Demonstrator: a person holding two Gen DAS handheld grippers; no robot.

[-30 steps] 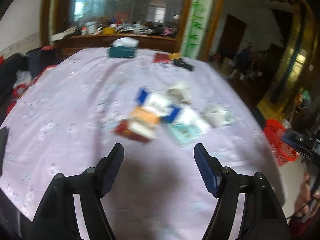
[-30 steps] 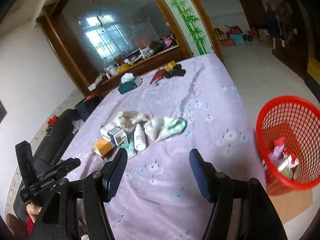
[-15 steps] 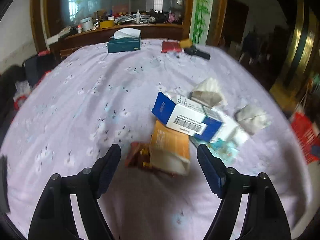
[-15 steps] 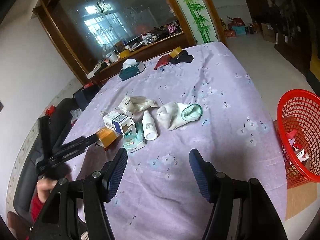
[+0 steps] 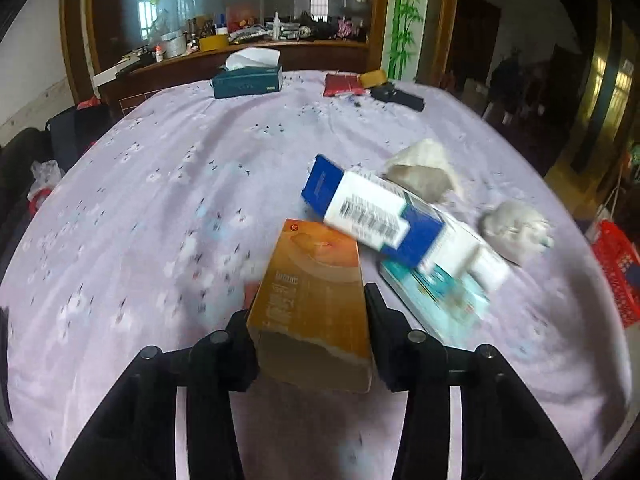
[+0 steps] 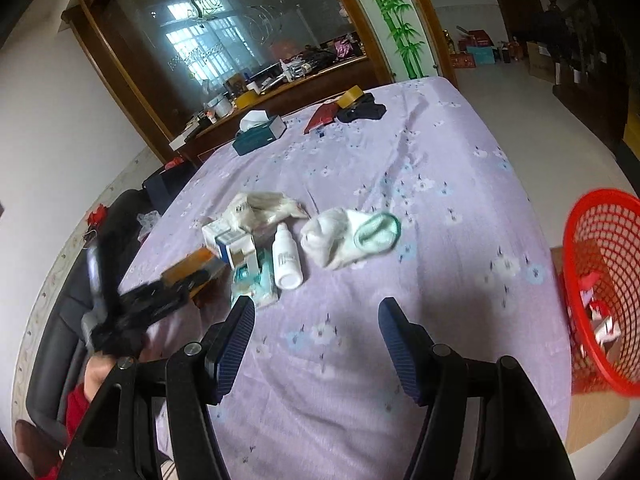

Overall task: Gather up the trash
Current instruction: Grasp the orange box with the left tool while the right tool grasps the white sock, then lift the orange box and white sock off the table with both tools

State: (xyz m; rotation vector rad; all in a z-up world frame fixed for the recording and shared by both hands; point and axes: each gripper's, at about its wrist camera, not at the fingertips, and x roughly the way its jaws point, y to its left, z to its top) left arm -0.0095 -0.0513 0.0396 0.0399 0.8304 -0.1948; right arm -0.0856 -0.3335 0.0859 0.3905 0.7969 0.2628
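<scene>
A pile of trash lies mid-table on the lilac cloth [image 5: 160,184]: an orange box [image 5: 316,292], a blue-and-white box [image 5: 372,212], a teal packet [image 5: 436,292], a crumpled bag [image 5: 424,168] and a white wad [image 5: 516,228]. My left gripper [image 5: 306,304] has the orange box between its jaws. They are closing, and both pads touch the box's sides. The right wrist view shows the same pile with a white bottle [image 6: 286,256] and a white sock [image 6: 344,236]. My right gripper [image 6: 316,308] hangs open and empty, short of the pile.
A red mesh basket [image 6: 600,280] with scraps inside stands on the floor off the table's right side. A teal tissue box [image 5: 248,80], a red pouch [image 5: 344,84] and a black item [image 5: 396,96] sit at the far edge. A dark sofa [image 6: 80,280] runs along the left.
My left gripper moved forward and down to the orange box and its jaws closed in around it. The right gripper drifted slightly toward the pile, still open.
</scene>
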